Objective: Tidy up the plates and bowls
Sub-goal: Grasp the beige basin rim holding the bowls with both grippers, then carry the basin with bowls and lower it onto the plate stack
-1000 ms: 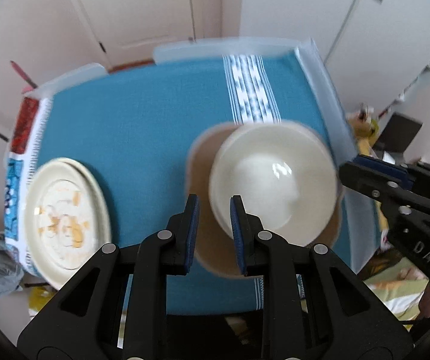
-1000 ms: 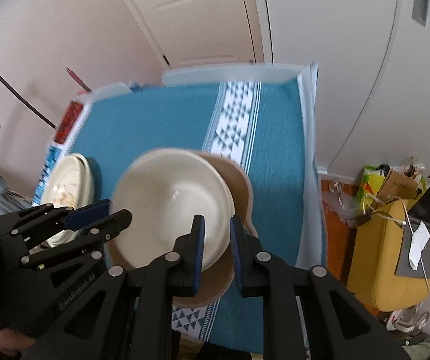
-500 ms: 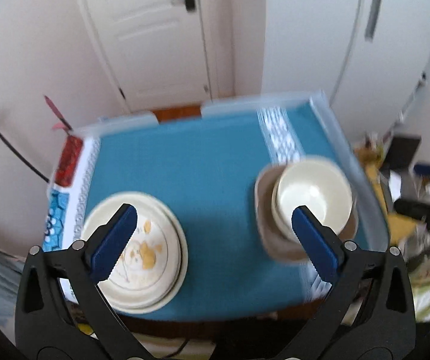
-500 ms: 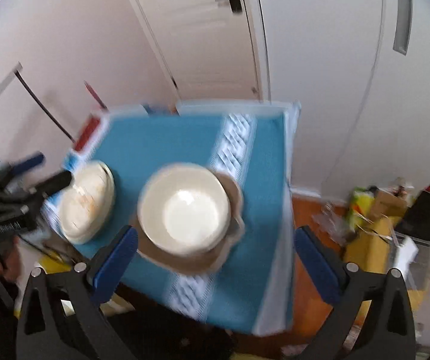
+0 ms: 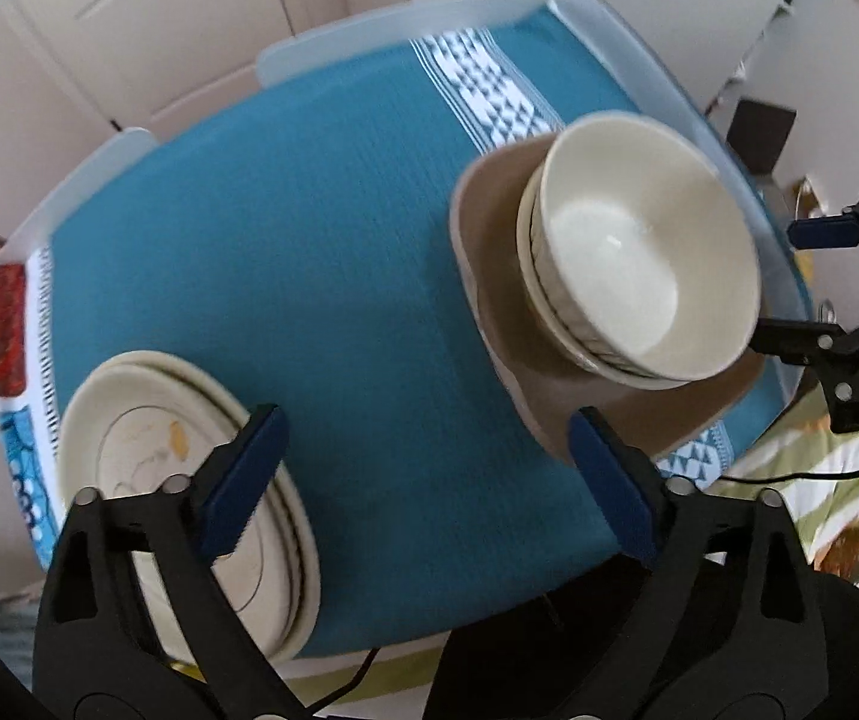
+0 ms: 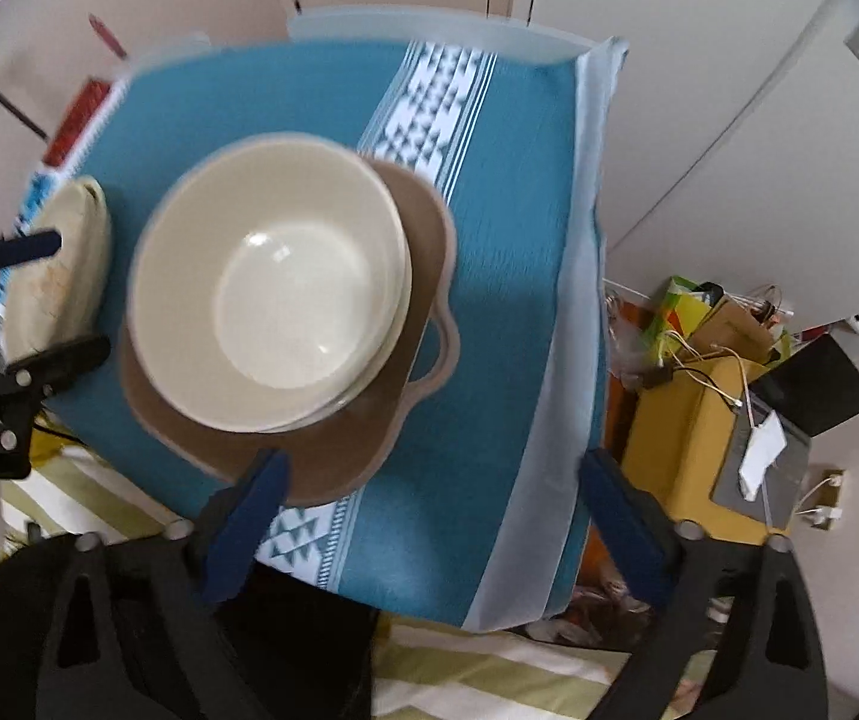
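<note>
— Where do the dishes sit?

— The stack of cream bowls (image 5: 645,252) rests on a brown mat (image 5: 501,276) at about two o'clock on the teal tablecloth (image 5: 309,276); the plates (image 5: 147,456) are piled at eight o'clock, near the cloth's edge.

— And the claws?

— The left gripper (image 5: 426,468) is released, its jaws having just been narrowing, nothing between them (one blue pad overlaps the plates in view). The right gripper (image 6: 429,480) is likewise spread, narrowing and empty, above the cloth at the bowls' five o'clock.

Bare cloth (image 5: 333,276) lies open between plates (image 5: 129,456) and bowls (image 5: 639,240).
</note>
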Available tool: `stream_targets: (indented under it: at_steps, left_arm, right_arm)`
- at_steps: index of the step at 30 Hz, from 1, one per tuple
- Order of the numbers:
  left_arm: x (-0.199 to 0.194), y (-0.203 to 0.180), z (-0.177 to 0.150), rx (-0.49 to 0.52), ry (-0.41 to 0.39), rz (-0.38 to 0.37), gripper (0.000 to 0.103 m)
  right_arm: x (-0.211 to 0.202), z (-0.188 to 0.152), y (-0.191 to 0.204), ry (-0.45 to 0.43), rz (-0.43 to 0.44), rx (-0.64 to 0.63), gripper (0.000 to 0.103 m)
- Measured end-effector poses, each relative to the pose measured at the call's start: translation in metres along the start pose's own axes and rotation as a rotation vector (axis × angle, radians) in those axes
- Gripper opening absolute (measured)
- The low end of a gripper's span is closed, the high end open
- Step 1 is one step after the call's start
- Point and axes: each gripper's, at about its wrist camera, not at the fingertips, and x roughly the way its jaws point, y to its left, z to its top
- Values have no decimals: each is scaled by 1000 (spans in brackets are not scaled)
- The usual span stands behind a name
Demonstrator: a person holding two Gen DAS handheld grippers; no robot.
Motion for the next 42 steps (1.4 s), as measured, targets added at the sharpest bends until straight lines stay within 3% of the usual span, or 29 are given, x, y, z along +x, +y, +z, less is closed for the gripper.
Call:
stream_targets:
  at_steps: [6, 10, 12, 16, 18, 20, 34, 42]
  left_arm:
    - [28, -13, 4, 16, 48, -53, 76]
    - [44, -18, 8, 3, 65, -92, 60]
    - [49, -21, 10, 3, 71, -100, 45]
    - [56, -28, 10, 7, 46, -119, 29]
    - [56, -33, 10, 6, 24, -139, 16]
    - [56, -40, 10, 23, 9, -135, 12]
    - [39, -56, 17, 30, -59, -69, 11]
    - [25, -50, 28, 51, -88, -32, 11]
  right_arm:
    - [29, 6, 2, 45, 37, -14, 58]
    - [40, 8, 0, 23, 104, -13, 32]
    - [43, 6, 1, -5, 113, -18, 30]
    - [47, 0, 2, -71, 150, -51, 22]
    - [48, -2, 1, -101, 159, -60, 18]
    - [48, -4, 0, -129, 177, -63, 15]
    - [38, -12, -11, -166, 237, -49, 15]
    - [26, -12, -18, -206, 211, -43, 15]
